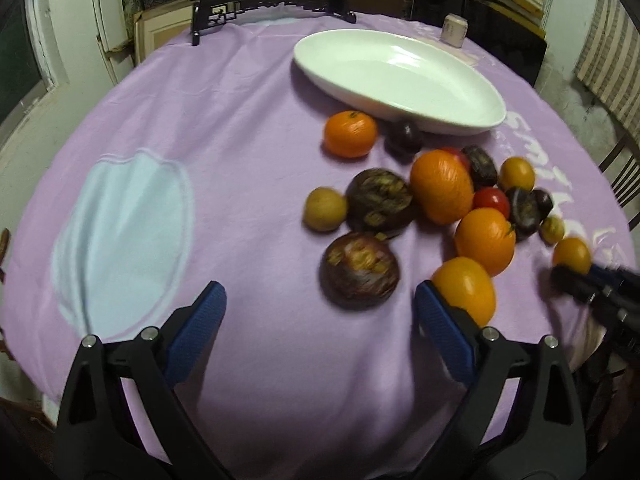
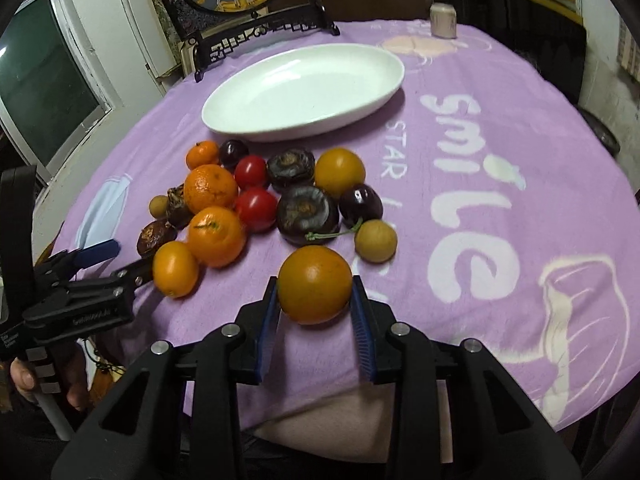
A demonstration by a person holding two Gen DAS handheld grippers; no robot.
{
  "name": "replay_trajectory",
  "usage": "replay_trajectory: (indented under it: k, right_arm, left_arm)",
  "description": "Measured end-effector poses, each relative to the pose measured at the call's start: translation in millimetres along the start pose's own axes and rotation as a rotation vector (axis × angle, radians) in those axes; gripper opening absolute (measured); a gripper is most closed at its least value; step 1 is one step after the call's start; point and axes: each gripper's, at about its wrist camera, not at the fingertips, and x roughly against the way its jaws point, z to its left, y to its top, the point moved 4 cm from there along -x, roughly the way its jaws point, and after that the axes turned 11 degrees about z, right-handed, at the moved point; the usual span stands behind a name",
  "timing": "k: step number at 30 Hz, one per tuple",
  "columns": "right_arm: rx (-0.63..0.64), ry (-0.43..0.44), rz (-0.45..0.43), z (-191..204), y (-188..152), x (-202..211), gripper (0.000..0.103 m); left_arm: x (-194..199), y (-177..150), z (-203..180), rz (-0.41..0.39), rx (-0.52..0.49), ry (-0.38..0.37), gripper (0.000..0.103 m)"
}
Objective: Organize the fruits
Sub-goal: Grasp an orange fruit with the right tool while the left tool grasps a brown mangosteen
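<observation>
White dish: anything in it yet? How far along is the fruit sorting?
Done: nothing; the white dish is empty. In hand: the right gripper is shut on an orange fruit; the left gripper is open over the cloth. Left: the rest of the fruit pile lies on the purple cloth.

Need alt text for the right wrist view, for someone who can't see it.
The right gripper is shut on an orange fruit, on a purple tablecloth. Beyond it lie mixed fruits, then an empty white oval dish; the left gripper is open at the left edge.
</observation>
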Motion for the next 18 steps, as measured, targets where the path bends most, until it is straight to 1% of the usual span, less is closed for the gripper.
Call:
replay_trajectory:
  k: [3,5,7,9,10,11,12,16,18]
  right_arm:
    - [0.007,0.004,0.000,3,-1,1,0.035]
    - [0.006,0.007,-0.004,2,-1,2,0.035]
    - [-0.002,0.010,-0.004,1,-2,3,0.035]
    - [-0.005,0.011,-0.002,1,-3,3,0.035]
    - [-0.004,0.011,-0.002,1,-3,3,0.035]
    - [-0.003,0.010,-0.003,2,-3,4,0.035]
    - [-0.001,0.009,-0.004,1,-3,4,0.035]
    - [0.007,0.010,-0.005,2,-2,2,0.035]
    - [0.005,0.009,0.005,3,-1,-1,0.035]
  left_arm:
    - [-1,5,-7,-0.017,-0.010,-0.041,0.087]
    - [0,5,-8,-0.027,-0.025,-0.044,0.068]
    - [-1,4,-9,-0.029,-0.043,-0.020,0.061]
    - [2,1,-9,-0.032,-0.048,-0.035,0.055]
    - [3,0,-8,-0.031,-0.047,-0.047,0.050]
    - [5,-1,-8,-0.027,-0.048,-0.063,0.043]
    - [6,-2,-8,-0.025,-0.051,-0.072,0.039]
    - [7,-5,-8,-0.023,-0.052,-0.086,0.039]
    - [5,-3,-7,-0.018,-0.047,-0.093,0.041]
